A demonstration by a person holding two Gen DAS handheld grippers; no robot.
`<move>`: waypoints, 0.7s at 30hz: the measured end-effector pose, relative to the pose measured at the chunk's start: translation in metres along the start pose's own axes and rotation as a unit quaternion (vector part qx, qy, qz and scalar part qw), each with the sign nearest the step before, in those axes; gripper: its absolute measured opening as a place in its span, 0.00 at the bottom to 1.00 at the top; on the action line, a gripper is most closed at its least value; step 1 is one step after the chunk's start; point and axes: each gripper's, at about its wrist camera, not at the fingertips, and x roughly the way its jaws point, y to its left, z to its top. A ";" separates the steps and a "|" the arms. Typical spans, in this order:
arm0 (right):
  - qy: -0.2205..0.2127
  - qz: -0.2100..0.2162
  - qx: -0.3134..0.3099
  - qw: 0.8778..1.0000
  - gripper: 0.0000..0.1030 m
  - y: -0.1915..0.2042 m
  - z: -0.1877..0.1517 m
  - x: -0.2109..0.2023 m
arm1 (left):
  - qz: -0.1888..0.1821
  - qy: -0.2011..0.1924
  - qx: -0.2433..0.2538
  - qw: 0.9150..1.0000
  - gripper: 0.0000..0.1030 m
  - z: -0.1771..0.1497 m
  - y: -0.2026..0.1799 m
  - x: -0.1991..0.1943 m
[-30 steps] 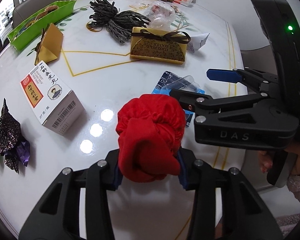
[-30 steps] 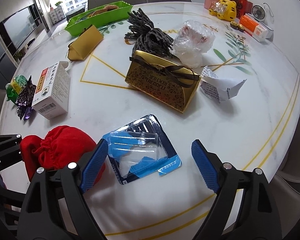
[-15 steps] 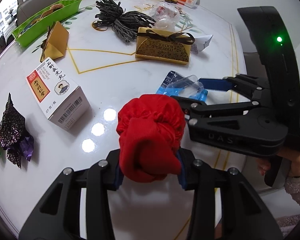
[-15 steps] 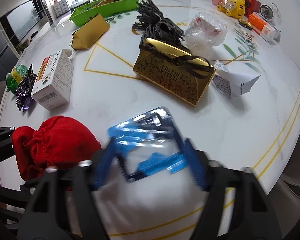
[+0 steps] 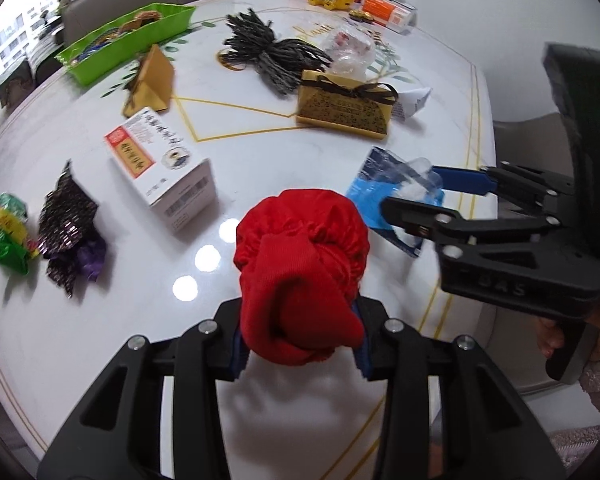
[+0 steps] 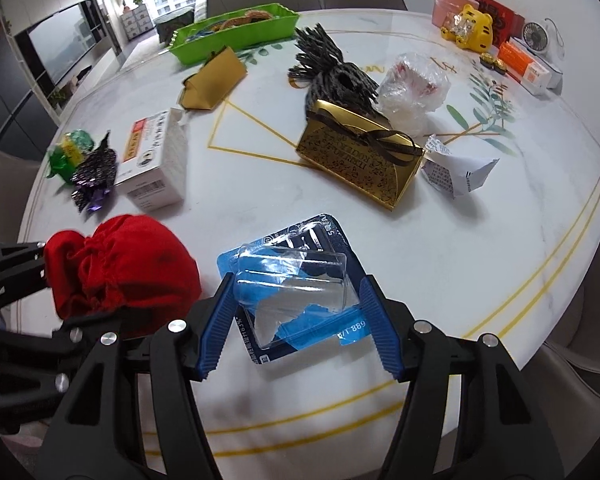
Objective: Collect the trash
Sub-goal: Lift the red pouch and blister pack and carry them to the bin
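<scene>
My left gripper (image 5: 298, 344) is shut on a red drawstring pouch (image 5: 302, 272) and holds it above the white marble table (image 5: 100, 360). The pouch also shows in the right wrist view (image 6: 120, 276). My right gripper (image 6: 298, 326) is shut on a blue and clear plastic blister pack (image 6: 296, 280), lifted off the table just right of the pouch. The pack and right gripper (image 5: 420, 196) also show in the left wrist view, with the pack (image 5: 392, 196) between the blue pads.
On the table lie a white medicine box (image 6: 156, 160), candy wrappers (image 6: 88, 164), a gold folded box (image 6: 214, 80), a gold ribboned box (image 6: 360, 160), crumpled paper (image 6: 456, 172), a plastic bag (image 6: 412, 88), black shredded paper (image 6: 332, 72) and a green tray (image 6: 236, 32).
My right gripper closed on the blister pack and lifted it off the table. My left gripper kept the red pouch and drew back a little from the table.
</scene>
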 end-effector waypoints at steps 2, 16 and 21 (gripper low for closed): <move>-0.005 0.003 -0.013 1.000 0.58 0.006 -0.005 -0.011 | 0.014 -0.006 -0.022 1.000 0.39 -0.006 0.006 -0.008; -0.020 0.054 -0.096 0.994 0.58 0.064 -0.033 -0.049 | 0.110 -0.053 -0.166 0.979 0.39 -0.084 0.038 -0.077; -0.024 0.083 -0.143 0.986 0.58 0.105 -0.035 -0.057 | 0.136 -0.069 -0.214 0.965 0.39 -0.122 0.056 -0.105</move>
